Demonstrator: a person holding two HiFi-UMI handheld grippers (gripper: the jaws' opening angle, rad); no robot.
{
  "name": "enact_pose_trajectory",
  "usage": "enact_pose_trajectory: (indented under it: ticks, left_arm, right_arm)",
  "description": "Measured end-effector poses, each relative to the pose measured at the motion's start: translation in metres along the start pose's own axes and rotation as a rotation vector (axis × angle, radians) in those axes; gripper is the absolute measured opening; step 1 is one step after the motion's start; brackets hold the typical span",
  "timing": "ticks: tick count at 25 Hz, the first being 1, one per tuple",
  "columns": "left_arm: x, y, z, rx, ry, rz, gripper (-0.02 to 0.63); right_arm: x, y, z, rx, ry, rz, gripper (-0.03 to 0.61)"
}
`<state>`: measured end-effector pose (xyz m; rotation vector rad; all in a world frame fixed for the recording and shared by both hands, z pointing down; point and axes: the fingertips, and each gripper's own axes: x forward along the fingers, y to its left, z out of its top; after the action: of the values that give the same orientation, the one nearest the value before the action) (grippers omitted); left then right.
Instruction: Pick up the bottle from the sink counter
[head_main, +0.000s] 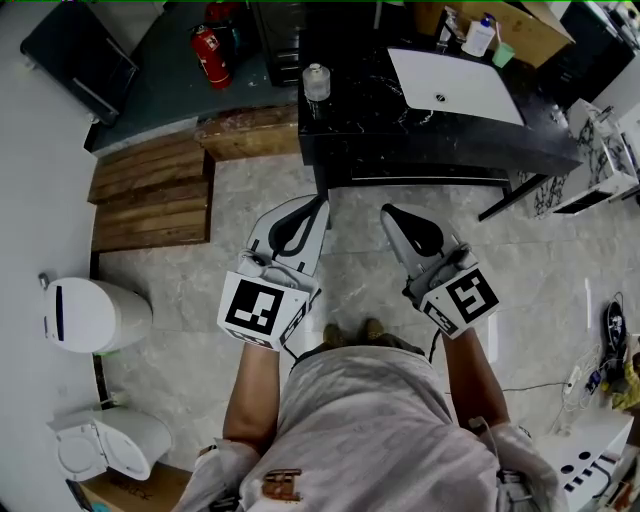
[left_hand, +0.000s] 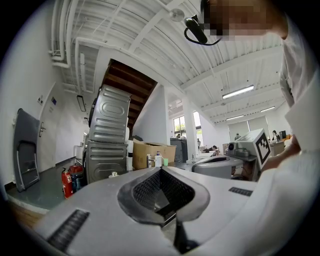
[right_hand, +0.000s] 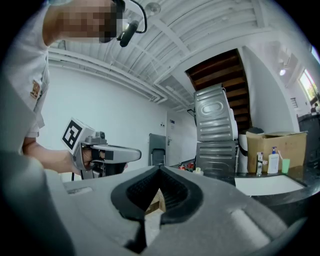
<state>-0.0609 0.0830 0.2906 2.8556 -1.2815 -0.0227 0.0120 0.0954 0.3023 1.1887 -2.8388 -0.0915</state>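
A small clear bottle (head_main: 316, 82) with a pale cap stands on the left end of the black marble sink counter (head_main: 440, 135). It shows low and small in the left gripper view (left_hand: 113, 174) and in the right gripper view (right_hand: 198, 171). A white bottle with a blue top (head_main: 479, 38) stands behind the white basin (head_main: 455, 85), in front of a cardboard box (right_hand: 277, 147). My left gripper (head_main: 318, 203) and right gripper (head_main: 388, 212) are held side by side over the floor, short of the counter. Both are shut and empty, jaw tips together (left_hand: 161, 170) (right_hand: 160, 167).
A red fire extinguisher (head_main: 211, 55) stands left of the counter beside a grey metal cabinet (left_hand: 106, 145). Wooden pallets (head_main: 155, 190) lie at the left. A white bin (head_main: 95, 315) and a toilet (head_main: 110, 445) are near my left. A green cup (head_main: 503, 54) stands by the white bottle.
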Motion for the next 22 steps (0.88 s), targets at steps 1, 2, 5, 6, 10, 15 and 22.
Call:
enact_pose_trajectory:
  ticks: [1, 2, 5, 6, 10, 15, 22]
  left_arm:
    - [0.000, 0.003, 0.001, 0.001, -0.002, -0.003, 0.002]
    - [0.000, 0.007, 0.001, 0.005, -0.004, -0.007, 0.002]
    - [0.000, 0.017, 0.001, 0.012, -0.011, -0.014, 0.002]
    - [0.000, 0.020, 0.001, 0.013, -0.012, -0.016, 0.002]
    - [0.005, 0.029, -0.002, 0.017, -0.009, -0.024, 0.002]
    - [0.016, 0.047, -0.004, 0.006, -0.005, -0.021, 0.002]
    - [0.051, 0.078, -0.014, 0.015, 0.008, 0.000, 0.002]
  right_arm:
    - [0.003, 0.001, 0.000, -0.002, 0.000, -0.004, 0.000]
    - [0.006, 0.002, 0.001, -0.005, 0.000, -0.007, 0.002]
    - [0.013, 0.004, 0.002, -0.014, 0.001, -0.017, 0.001]
    - [0.015, 0.005, 0.002, -0.016, 0.002, -0.021, 0.001]
    - [0.024, 0.001, -0.001, -0.018, 0.012, -0.030, 0.002]
    - [0.042, -0.008, -0.005, -0.020, 0.018, -0.022, 0.002]
    - [0.072, -0.043, -0.015, -0.013, 0.015, -0.003, 0.002]
